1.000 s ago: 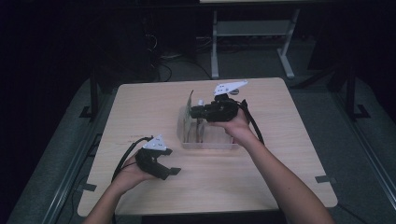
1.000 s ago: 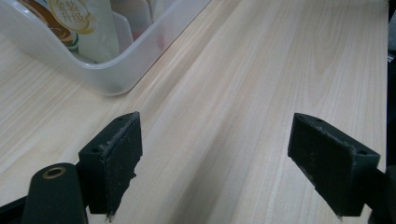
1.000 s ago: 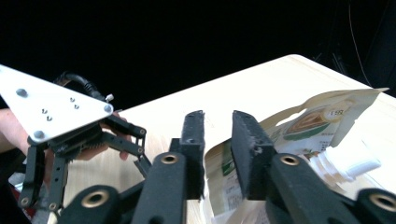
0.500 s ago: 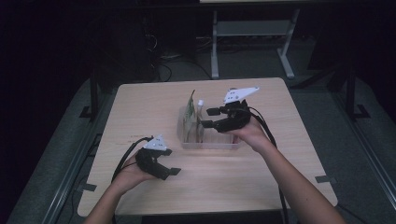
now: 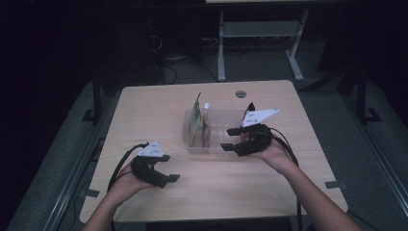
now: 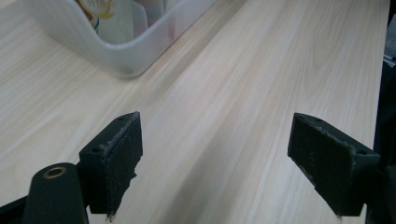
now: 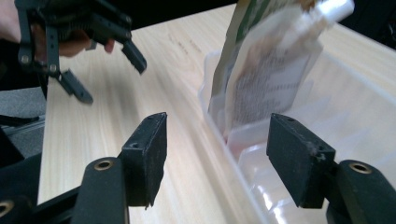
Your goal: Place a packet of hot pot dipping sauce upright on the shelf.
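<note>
Right tool (image 5: 231, 138): it sits just right of the middle of the high view, held in the right hand (image 5: 269, 149). Its jaws are wide open and hold nothing. They point left, at the near right part of the bin. In the right gripper view (image 7: 215, 161) the bin's near wall runs between the two jaws.

Left tool (image 5: 166, 173): it is in the lower left of the high view, held in the left hand (image 5: 126, 179), low over the surface. Its jaws are wide open and hold nothing. In the left gripper view (image 6: 215, 168) there is bare wood between the jaws. In the right gripper view it shows in the upper left (image 7: 105, 70).

Bin (image 5: 219, 147): a clear plastic box in the middle of the high view, standing on the surface. One corner of it shows in the upper left of the left gripper view (image 6: 116, 56).

Pouches (image 5: 199, 120): two flat packs stand on end at the left side of the bin and lean on each other. One is green. The other is pale with a white cap (image 7: 334, 9) on top. In the right gripper view they fill the upper middle (image 7: 266, 74).

Surface (image 5: 159, 110): a pale wood top. The left tool is well apart from the bin.
</note>
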